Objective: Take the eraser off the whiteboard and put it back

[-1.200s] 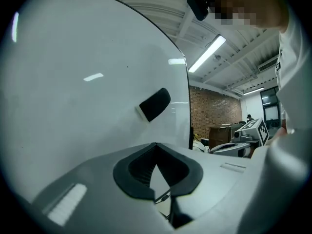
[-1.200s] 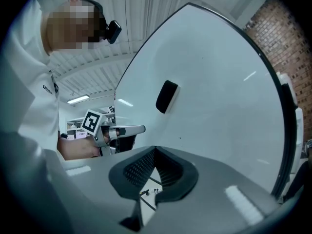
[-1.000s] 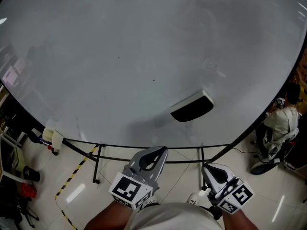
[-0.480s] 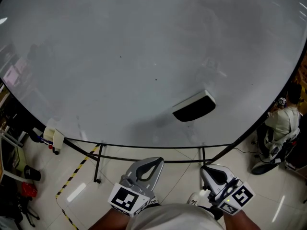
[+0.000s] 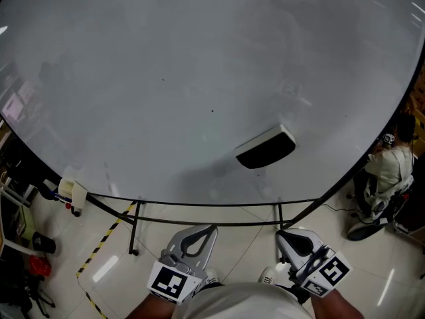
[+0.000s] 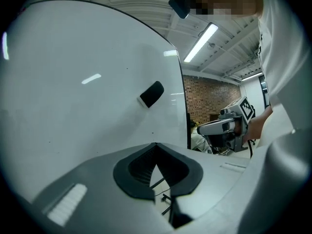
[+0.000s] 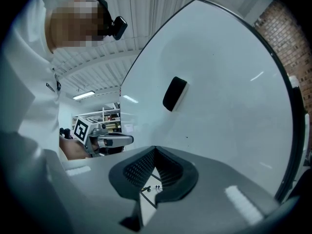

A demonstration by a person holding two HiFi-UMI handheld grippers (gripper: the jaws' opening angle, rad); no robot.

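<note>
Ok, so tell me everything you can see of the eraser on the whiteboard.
The eraser is a rounded oblong block, mostly black, with a pale strip along one long edge. Its material is hard to tell from here. It sits flat against the whiteboard at a slant, in the board's lower right part as the head view shows it. Only the board touches it; nothing grips it.

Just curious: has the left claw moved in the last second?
Yes. The left claw has drawn back from the bottom edge of the whiteboard, toward the person.
</note>
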